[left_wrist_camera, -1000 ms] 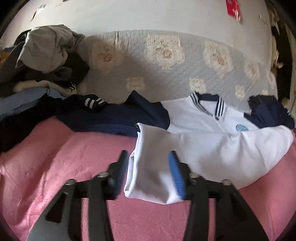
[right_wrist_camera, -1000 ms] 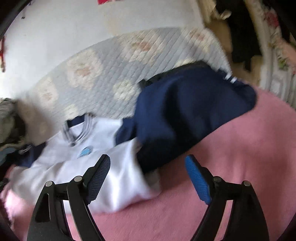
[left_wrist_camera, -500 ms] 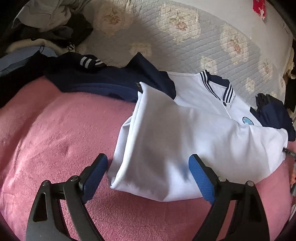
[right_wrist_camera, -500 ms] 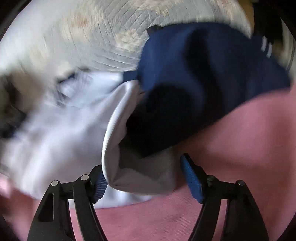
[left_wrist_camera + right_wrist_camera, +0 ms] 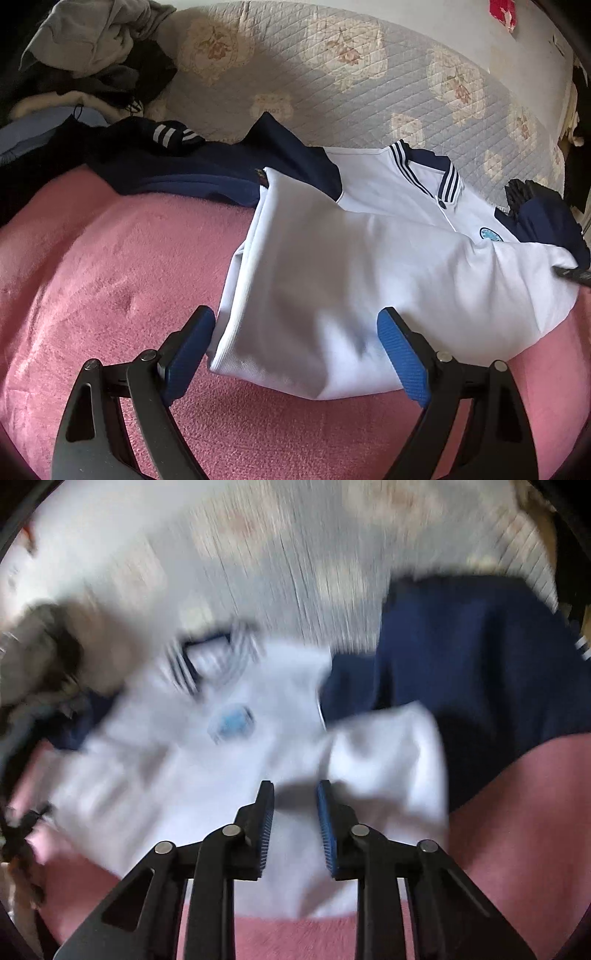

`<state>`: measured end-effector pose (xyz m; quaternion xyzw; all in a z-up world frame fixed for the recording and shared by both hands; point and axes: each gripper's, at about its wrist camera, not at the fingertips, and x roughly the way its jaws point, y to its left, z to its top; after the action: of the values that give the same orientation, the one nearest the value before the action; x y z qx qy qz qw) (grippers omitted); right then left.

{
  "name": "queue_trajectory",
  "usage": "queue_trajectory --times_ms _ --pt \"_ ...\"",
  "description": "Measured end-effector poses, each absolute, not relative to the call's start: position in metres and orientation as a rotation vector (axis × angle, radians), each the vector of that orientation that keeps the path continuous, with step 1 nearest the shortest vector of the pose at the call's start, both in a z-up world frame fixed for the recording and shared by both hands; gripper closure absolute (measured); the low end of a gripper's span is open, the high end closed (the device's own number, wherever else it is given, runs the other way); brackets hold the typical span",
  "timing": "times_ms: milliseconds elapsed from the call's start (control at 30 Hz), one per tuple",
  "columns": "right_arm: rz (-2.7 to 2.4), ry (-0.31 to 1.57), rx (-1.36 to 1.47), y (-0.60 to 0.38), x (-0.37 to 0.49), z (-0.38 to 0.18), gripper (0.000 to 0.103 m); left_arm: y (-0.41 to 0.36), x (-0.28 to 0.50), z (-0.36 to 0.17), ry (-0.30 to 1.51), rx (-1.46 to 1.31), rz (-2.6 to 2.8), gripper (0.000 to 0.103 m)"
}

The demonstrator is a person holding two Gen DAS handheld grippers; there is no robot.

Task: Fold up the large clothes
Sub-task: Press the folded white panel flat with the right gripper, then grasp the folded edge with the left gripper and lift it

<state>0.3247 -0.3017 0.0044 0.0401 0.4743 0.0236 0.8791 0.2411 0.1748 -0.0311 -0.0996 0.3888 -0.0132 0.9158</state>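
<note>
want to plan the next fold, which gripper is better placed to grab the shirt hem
Left, probably. The left gripper stands open astride the white shirt hem corner. The right gripper has just been closing over the shirt; blur hides any grip.

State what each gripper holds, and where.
Left gripper: open, nothing held. Right gripper: jaws just closing around the white polo shirt lower hem; grip unclear through blur.

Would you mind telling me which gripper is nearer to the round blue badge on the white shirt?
Right. The right gripper sits just below the badge, while the left gripper straddles the shirt's opposite folded edge, far from it.
</note>
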Motion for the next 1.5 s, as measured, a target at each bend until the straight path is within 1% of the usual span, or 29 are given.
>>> queue_trajectory --times_ms 33,100,133,200,233,333,467,533,567,600,633,667,700,733,767,867,967,1033,1100,1200,1233,1267,1300,1333,1400,1467,1500 --pt "0.031 1.023 0.096 -0.307 0.334 -0.009 0.087 0.175 0.242 -0.032 0.805 -0.211 -0.029 0.014" --pt "0.024 1.018 0.196 -0.328 0.347 -0.016 0.091 0.175 0.242 -0.032 0.81 -0.213 -0.032 0.014" --pt "0.009 1.021 0.258 -0.339 0.353 -0.019 0.099 0.175 0.242 -0.032 0.809 -0.212 -0.033 0.014" --pt "0.016 1.03 0.342 -0.348 0.357 -0.019 0.099 0.175 0.242 -0.032 0.807 -0.211 -0.035 0.014" --pt "0.024 1.046 0.342 -0.349 0.355 -0.02 0.099 0.175 0.242 -0.032 0.807 -0.213 -0.037 0.014" --pt "0.044 1.077 0.223 -0.339 0.337 -0.018 0.099 0.176 0.242 -0.032 0.807 -0.217 -0.038 0.014" --pt "0.079 1.117 0.265 -0.343 0.311 -0.01 0.099 0.172 0.239 -0.029 0.798 -0.195 -0.047 0.014" --pt "0.075 1.102 0.28 -0.348 0.301 -0.003 0.099 0.169 0.235 -0.024 0.778 -0.183 -0.065 0.014" --pt "0.044 1.06 0.25 -0.347 0.292 0.006 0.099 0.169 0.229 -0.018 0.745 -0.18 -0.087 0.014" --pt "0.021 1.021 0.207 -0.341 0.287 0.013 0.097 0.166 0.219 -0.009 0.688 -0.167 -0.107 0.014" --pt "-0.011 0.96 0.138 -0.334 0.275 0.023 0.09 0.16 0.206 0.002 0.628 -0.136 -0.123 0.014" --pt "-0.025 0.914 0.094 -0.33 0.262 0.03 0.075 0.153 0.196 0.011 0.59 -0.1 -0.137 0.014" --pt "-0.027 0.881 0.08 -0.327 0.253 0.033 0.064 0.147 0.188 0.019 0.578 -0.076 -0.142 0.012" --pt "-0.016 0.85 0.09 -0.326 0.242 0.036 0.034 0.142 0.183 0.025 0.578 -0.076 -0.153 0.012" --pt "0.003 0.833 0.116 -0.326 0.232 0.037 0.017 0.139 0.179 0.028 0.581 -0.091 -0.18 0.012" --pt "0.056 0.883 0.176 -0.327 0.22 0.028 0.017 0.129 0.18 0.023 0.641 -0.117 -0.151 0.011" --pt "0.114 0.944 0.294 -0.332 0.217 0.008 0.017 0.134 0.188 0.01 0.722 -0.179 0.079 0.011" --pt "0.118 0.946 0.293 -0.328 0.217 0.0 0.017 0.144 0.19 0.006 0.728 -0.271 0.033 0.011" --pt "0.107 0.953 0.318 -0.329 0.221 -0.008 0.017 0.15 0.199 -0.001 0.783 -0.298 0.017 0.011" --pt "0.104 0.902 0.382 -0.334 0.225 -0.013 0.016 0.162 0.216 -0.019 0.839 -0.355 0.015 0.011" --pt "0.099 0.881 0.396 -0.336 0.229 -0.015 0.016 0.166 0.221 -0.026 0.846 -0.379 0.027 0.011" --pt "0.093 0.866 0.398 -0.337 0.232 -0.017 0.016 0.169 0.227 -0.031 0.817 -0.373 0.057 0.011" --pt "0.087 0.857 0.392 -0.338 0.237 -0.019 0.016 0.171 0.236 -0.034 0.808 -0.335 0.091 0.011" --pt "0.086 0.858 0.389 -0.338 0.241 -0.019 0.016 0.171 0.242 -0.035 0.83 -0.333 0.1 0.011" --pt "0.085 0.856 0.392 -0.34 0.249 -0.019 0.015 0.173 0.25 -0.028 0.792 -0.357 0.102 0.011" --pt "0.067 0.836 0.392 -0.345 0.259 -0.022 0.015 0.172 0.266 -0.039 0.833 -0.341 0.096 0.012" --pt "0.047 0.837 0.394 -0.347 0.265 -0.023 0.015 0.171 0.271 -0.042 0.84 -0.331 0.106 0.019"
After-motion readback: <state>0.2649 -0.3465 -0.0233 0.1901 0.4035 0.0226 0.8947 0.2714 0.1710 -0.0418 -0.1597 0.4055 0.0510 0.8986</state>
